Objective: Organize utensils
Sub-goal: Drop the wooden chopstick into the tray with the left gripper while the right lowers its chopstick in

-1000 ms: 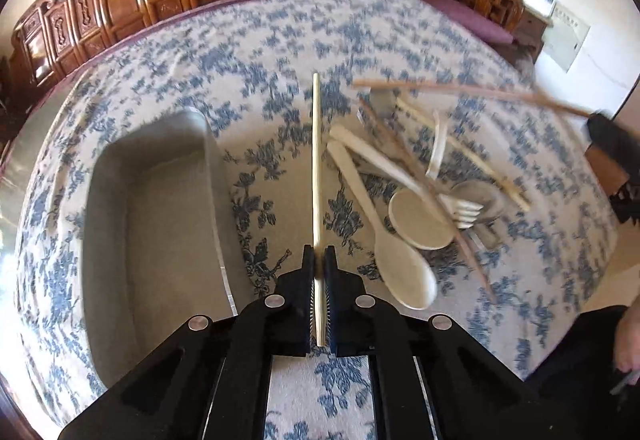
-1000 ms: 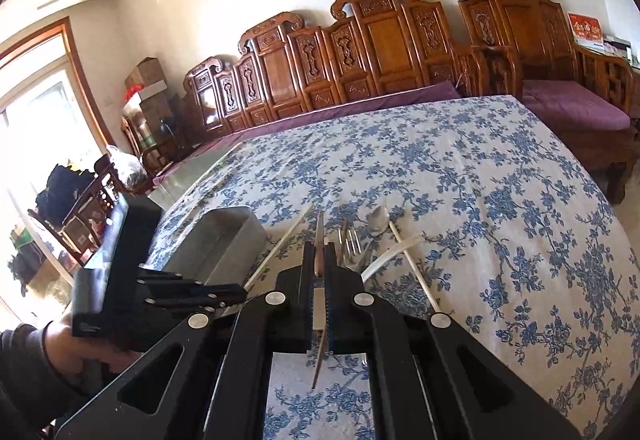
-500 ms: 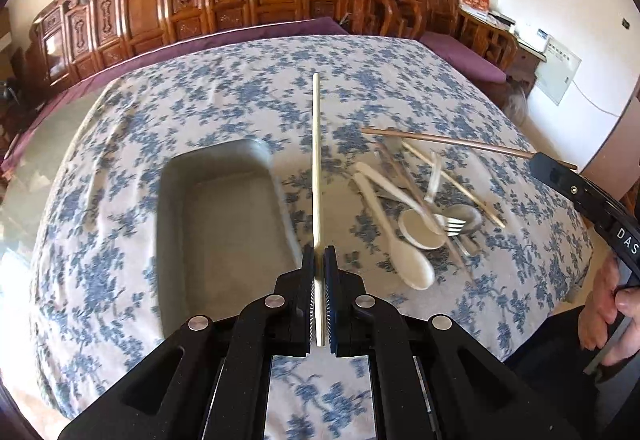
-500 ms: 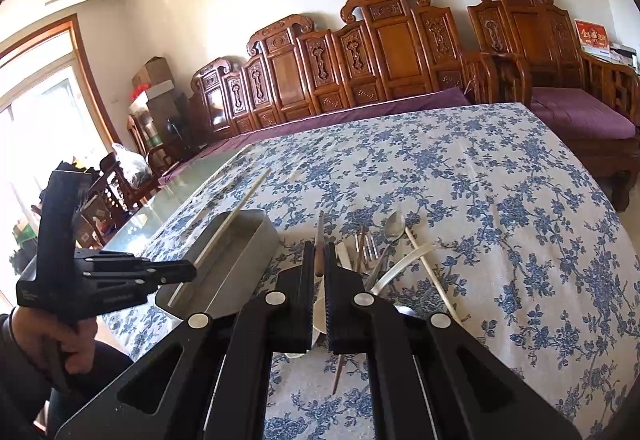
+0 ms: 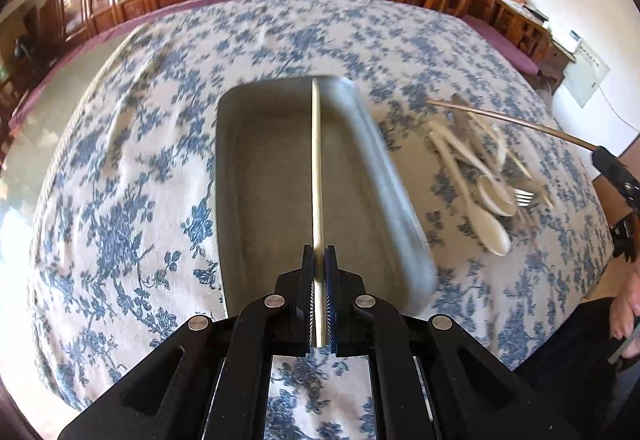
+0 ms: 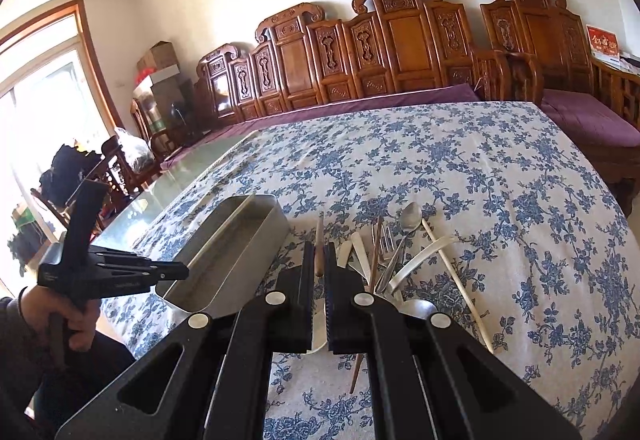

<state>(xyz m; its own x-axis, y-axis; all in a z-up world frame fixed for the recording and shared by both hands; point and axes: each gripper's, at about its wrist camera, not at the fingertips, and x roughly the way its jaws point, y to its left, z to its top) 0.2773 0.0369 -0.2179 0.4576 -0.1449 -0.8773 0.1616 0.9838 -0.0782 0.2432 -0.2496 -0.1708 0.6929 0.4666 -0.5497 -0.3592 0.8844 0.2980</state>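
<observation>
— Where does your left tool [image 5: 319,260] hold its chopstick [image 5: 317,167]?

— Clamped at the near end, its length running straight away over the tray [image 5: 240,179], tip near the far rim.

— And the right tool [image 6: 319,260]?

— Closed on a brown chopstick [image 6: 319,240] pointing ahead, above the blurred utensil pile [image 6: 396,260]; worktop [image 6: 500,179] beyond lies open.

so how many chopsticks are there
4: pale chopstick in the left tool; brown chopstick in the right tool; loose pale chopstick and loose brown chopstick in the pile. More may be hidden.
</observation>
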